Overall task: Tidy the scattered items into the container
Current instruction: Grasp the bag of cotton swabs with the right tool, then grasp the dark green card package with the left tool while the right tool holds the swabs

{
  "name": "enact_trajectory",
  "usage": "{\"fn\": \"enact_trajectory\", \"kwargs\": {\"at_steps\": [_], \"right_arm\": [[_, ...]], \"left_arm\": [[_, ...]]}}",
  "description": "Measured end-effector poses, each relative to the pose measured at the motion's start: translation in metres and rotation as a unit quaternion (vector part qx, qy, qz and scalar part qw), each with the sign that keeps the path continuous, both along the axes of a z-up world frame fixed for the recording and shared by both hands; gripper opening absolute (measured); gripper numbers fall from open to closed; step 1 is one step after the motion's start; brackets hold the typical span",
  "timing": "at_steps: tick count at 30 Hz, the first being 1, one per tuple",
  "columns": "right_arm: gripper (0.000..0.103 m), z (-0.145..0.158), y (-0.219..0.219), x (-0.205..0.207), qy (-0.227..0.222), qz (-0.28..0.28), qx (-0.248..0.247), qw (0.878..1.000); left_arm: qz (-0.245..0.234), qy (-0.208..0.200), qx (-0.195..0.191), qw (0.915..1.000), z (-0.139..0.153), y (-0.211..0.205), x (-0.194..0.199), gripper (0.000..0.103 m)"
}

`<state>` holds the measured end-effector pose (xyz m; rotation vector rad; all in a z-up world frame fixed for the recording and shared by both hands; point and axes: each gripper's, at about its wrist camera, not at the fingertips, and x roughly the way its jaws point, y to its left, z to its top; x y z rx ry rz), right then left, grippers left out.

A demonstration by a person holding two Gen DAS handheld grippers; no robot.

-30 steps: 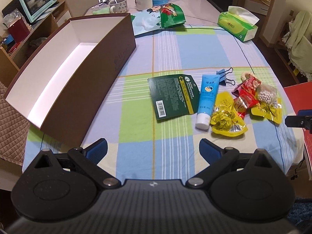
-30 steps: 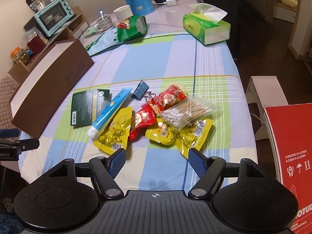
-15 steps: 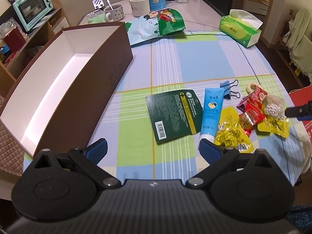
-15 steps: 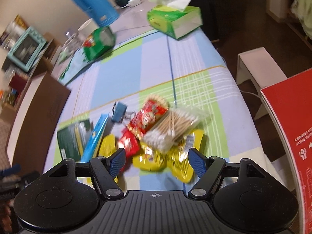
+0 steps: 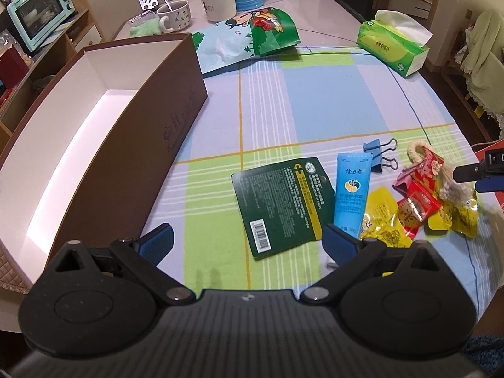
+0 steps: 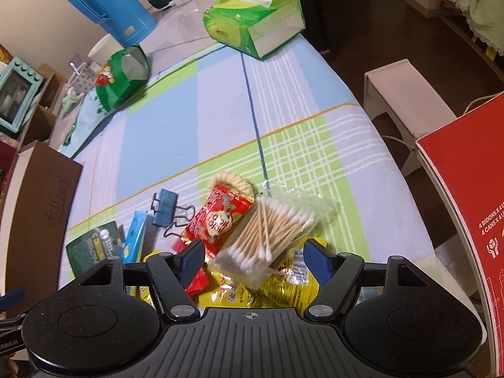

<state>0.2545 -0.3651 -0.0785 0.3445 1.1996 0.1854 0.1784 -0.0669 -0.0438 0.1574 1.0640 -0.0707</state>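
At the bottom of the right wrist view, the right claw [image 6: 253,260] stands wide, its blue fingers either side of a clear bag of cotton swabs [image 6: 267,236] that lies on yellow snack packets [image 6: 239,293]. Just beyond lie a red snack packet [image 6: 220,217], a blue binder clip [image 6: 165,208] and a rope ring [image 6: 231,181].

In the left wrist view, the left claw [image 5: 247,241] is also wide and holds nothing, low over the checked table [image 5: 283,100]. Between its fingers lies a dark green card [image 5: 280,201], with a blue tube [image 5: 351,192] touching its right edge. The brown container [image 5: 135,145], white inside, fills the left of the frame. A green tissue box [image 5: 393,47] sits far at upper right.
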Motion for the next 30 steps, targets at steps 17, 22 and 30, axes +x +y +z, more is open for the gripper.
{"fn": "enact_trajectory", "kwargs": {"at_steps": [17,22,30], "right_arm": [[0.048,-0.031,0.012,0.012,0.004,0.016,-0.044,0.999],[0.028,-0.032,0.008,0.010,-0.005,0.020,-0.031,0.999],[0.023,-0.013,-0.009,0.001,-0.021,0.018,-0.007,1.000]], "left_arm": [[-0.002,0.018,-0.009,0.9998,-0.018,0.005,0.020,0.099],[0.000,0.023,-0.016,0.9996,-0.023,0.006,0.021,0.099],[0.008,0.030,-0.037,0.9988,-0.038,0.008,0.028,0.099]]}}
